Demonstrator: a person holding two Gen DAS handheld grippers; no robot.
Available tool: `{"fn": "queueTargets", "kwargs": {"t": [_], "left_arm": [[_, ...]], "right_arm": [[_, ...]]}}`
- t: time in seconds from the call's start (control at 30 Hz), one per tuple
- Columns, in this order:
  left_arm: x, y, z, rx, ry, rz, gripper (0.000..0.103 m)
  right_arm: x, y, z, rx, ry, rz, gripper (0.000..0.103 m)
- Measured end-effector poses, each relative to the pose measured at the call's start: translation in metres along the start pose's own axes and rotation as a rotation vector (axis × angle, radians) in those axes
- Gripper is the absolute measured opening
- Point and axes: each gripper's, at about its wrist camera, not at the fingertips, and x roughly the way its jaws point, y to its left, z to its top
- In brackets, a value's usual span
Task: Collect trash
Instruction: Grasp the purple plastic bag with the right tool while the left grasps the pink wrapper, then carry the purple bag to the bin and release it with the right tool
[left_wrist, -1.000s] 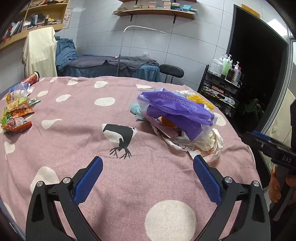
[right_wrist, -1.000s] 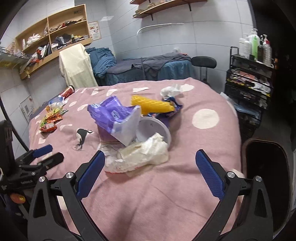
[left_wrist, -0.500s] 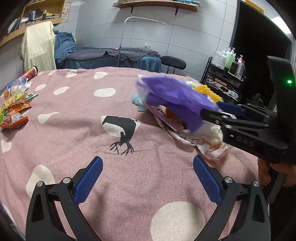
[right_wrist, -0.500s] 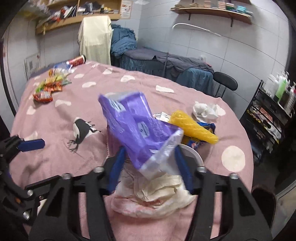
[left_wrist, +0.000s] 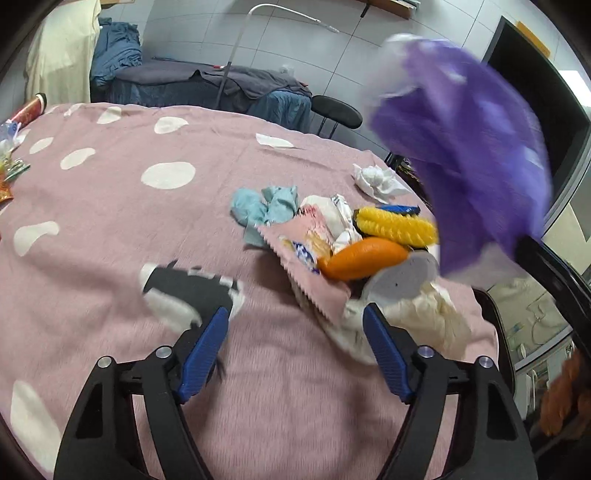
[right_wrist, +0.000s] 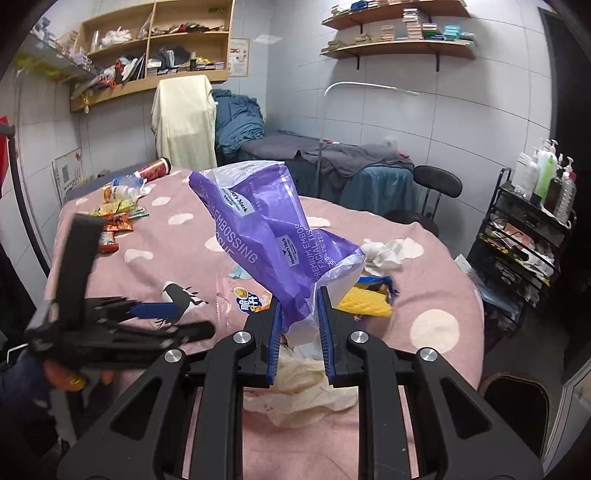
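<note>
The right claw (right_wrist: 298, 325) is clenched on the purple tissue bag (right_wrist: 266, 236). Its blue pads have just been closing, and the bag's bottom end is pinched between them. The bag stands up in the middle of the right view, lifted off the pile. In the left view it is a purple blur (left_wrist: 476, 147) at the upper right.

The left claw (left_wrist: 295, 332) is released. Its pads have just been closing a bit, but nothing is between them. It hangs over the pink spotted cloth on the tabletop (left_wrist: 110, 221), right next to the trash pile.

The pile sits in the middle right of the left view. It has a white cup (left_wrist: 406, 277) lying on its side; what is in it is too blurry to tell. An orange thing (left_wrist: 364, 258) and a yellow bumpy thing (left_wrist: 397, 225) lie by it. A pink snack wrapper (left_wrist: 306, 266), light blue crumpled bits (left_wrist: 266, 205) and crumpled white paper (left_wrist: 424, 321) are there too.

Farther off, a white tissue ball (left_wrist: 376, 179) sits alone. In the right view, snack packs (right_wrist: 118, 218) and a red can (right_wrist: 153, 169) lie at the upper left of the tabletop.
</note>
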Motion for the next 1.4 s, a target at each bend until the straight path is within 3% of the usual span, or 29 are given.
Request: {"fn": "queueTargets", "kwargs": {"t": [0.23,0.4,0.47,1.03,1.17,1.27,1.4], "left_arm": [[0.04,0.002,0.028,-0.041,0.061,-0.006,0.053],[0.054,0.001,0.031,-0.058,0.089,-0.017,0.014],[0.05,0.001,0.029,-0.057,0.07,-0.035,0.008],[-0.071,-0.004,-0.001,-0.06,-0.231,-0.016,0.005],[-0.084,-0.002,-0.005,-0.087,-0.239,-0.08,0.005],[-0.086,-0.003,-0.009,-0.072,-0.241,-0.057,0.005],[-0.077,0.009,-0.025,-0.1,-0.183,-0.022,0.005]], "right_arm": [[-0.024,-0.014,-0.017,0.041,-0.001,-0.018,0.02],[-0.033,-0.026,-0.031,0.077,0.01,-0.043,0.02],[-0.037,-0.032,-0.036,0.094,0.012,-0.052,0.02],[-0.064,-0.07,-0.062,0.216,-0.017,-0.079,0.02],[-0.071,-0.076,-0.067,0.228,-0.024,-0.087,0.02],[-0.077,-0.079,-0.07,0.24,-0.03,-0.093,0.02],[-0.083,-0.084,-0.074,0.245,-0.03,-0.098,0.02]]}}
